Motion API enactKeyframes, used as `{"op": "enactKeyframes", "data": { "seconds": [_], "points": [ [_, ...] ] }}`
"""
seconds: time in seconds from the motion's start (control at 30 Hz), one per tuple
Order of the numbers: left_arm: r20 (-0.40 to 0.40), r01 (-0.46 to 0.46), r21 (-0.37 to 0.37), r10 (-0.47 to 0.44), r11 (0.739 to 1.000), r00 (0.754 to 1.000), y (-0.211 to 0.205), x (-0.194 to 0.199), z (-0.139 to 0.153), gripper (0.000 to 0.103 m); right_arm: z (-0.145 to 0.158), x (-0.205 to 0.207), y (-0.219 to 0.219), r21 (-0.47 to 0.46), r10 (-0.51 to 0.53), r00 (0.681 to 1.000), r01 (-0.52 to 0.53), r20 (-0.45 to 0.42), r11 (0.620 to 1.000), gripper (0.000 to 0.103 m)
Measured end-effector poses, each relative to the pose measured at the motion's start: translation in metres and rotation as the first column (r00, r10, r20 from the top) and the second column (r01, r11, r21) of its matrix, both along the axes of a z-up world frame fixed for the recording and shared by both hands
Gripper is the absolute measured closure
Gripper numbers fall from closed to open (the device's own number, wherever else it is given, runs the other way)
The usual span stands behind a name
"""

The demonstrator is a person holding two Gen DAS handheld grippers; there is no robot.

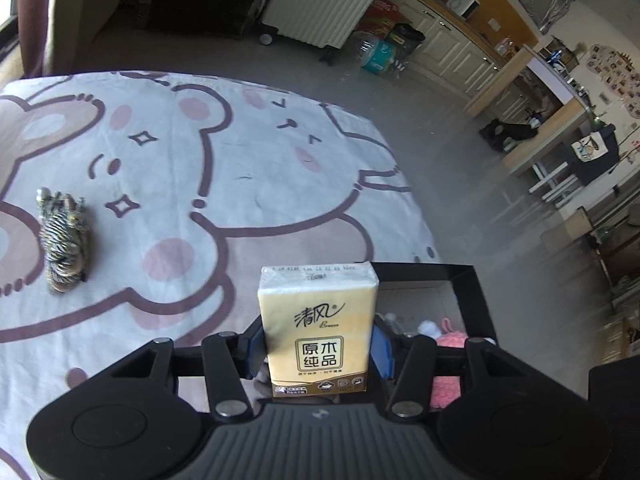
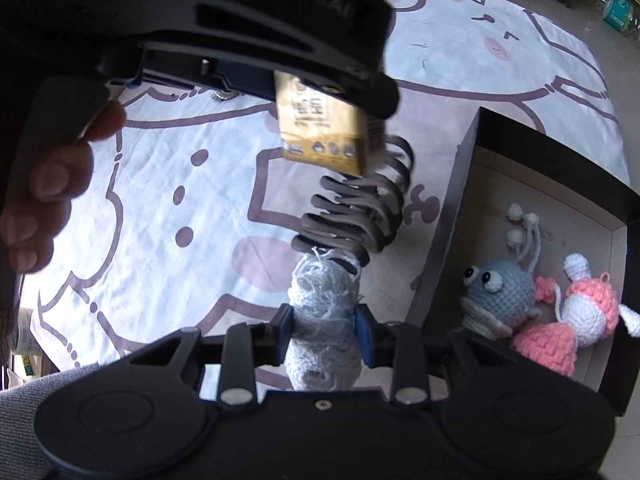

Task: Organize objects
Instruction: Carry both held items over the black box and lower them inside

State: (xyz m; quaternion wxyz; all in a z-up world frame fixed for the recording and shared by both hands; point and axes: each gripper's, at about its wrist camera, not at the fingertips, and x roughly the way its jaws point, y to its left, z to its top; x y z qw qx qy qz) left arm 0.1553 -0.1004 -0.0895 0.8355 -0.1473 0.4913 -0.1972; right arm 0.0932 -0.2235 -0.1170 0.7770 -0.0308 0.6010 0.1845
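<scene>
My left gripper is shut on a yellow tissue pack, held upright in the air at the edge of a black-rimmed box. The pack also shows in the right wrist view, hanging from the left gripper's body above the blanket. My right gripper is shut on a pale blue knitted piece. A dark grey coiled hair claw lies on the blanket just beyond it. The box holds a blue crochet toy and a pink-and-white crochet toy.
A bear-print blanket covers the surface. A striped twisted rope bundle lies on it at the left. Beyond the edge are a grey floor, a white radiator, cabinets and clutter. A person's hand holds the left gripper.
</scene>
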Motion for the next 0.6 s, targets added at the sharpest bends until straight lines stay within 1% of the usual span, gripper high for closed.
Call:
{"op": "enactKeyframes", "data": {
  "seconds": [0.07,0.13,0.23,0.33,0.4,0.47,0.5,0.53,0.6],
  "points": [
    [-0.010,0.014,0.002,-0.014,1.000,1.000,-0.005,-0.001,-0.003,0.051,0.002,-0.001,0.000,0.028,0.004,1.000,-0.004,0.005,1.000,0.069],
    [-0.028,0.025,0.038,-0.024,0.999,0.999,-0.009,-0.001,-0.008,0.051,0.006,-0.002,0.000,0.047,0.007,1.000,-0.008,0.017,0.999,0.069],
    [-0.059,0.023,0.102,-0.017,0.994,0.998,-0.005,-0.001,-0.017,0.051,0.009,-0.002,-0.003,0.047,-0.009,0.999,0.007,0.032,0.999,0.069],
    [-0.106,0.020,0.132,-0.006,0.991,0.994,0.003,-0.001,-0.029,0.050,0.013,0.000,-0.009,0.055,-0.043,0.998,0.040,0.045,0.998,0.069],
    [-0.126,0.044,0.162,-0.024,0.986,0.992,0.002,-0.003,-0.038,0.050,0.011,0.001,-0.014,0.036,-0.082,0.996,0.081,0.028,0.996,0.069],
    [-0.133,0.072,0.223,-0.043,0.972,0.990,-0.003,-0.005,-0.045,0.050,0.001,0.003,-0.019,-0.031,-0.107,0.994,0.107,0.004,0.994,0.071],
    [-0.126,0.079,0.239,-0.050,0.968,0.991,-0.005,-0.006,-0.048,0.050,-0.002,0.002,-0.022,-0.038,-0.116,0.993,0.116,-0.007,0.993,0.070],
    [-0.125,0.077,0.228,-0.050,0.970,0.991,-0.004,-0.005,-0.048,0.050,-0.003,0.002,-0.025,-0.028,-0.132,0.991,0.132,-0.015,0.991,0.070],
    [-0.127,0.068,0.226,-0.039,0.972,0.991,-0.005,-0.004,-0.048,0.050,0.001,0.003,-0.029,-0.010,-0.156,0.988,0.156,0.007,0.988,0.070]
  ]
}}
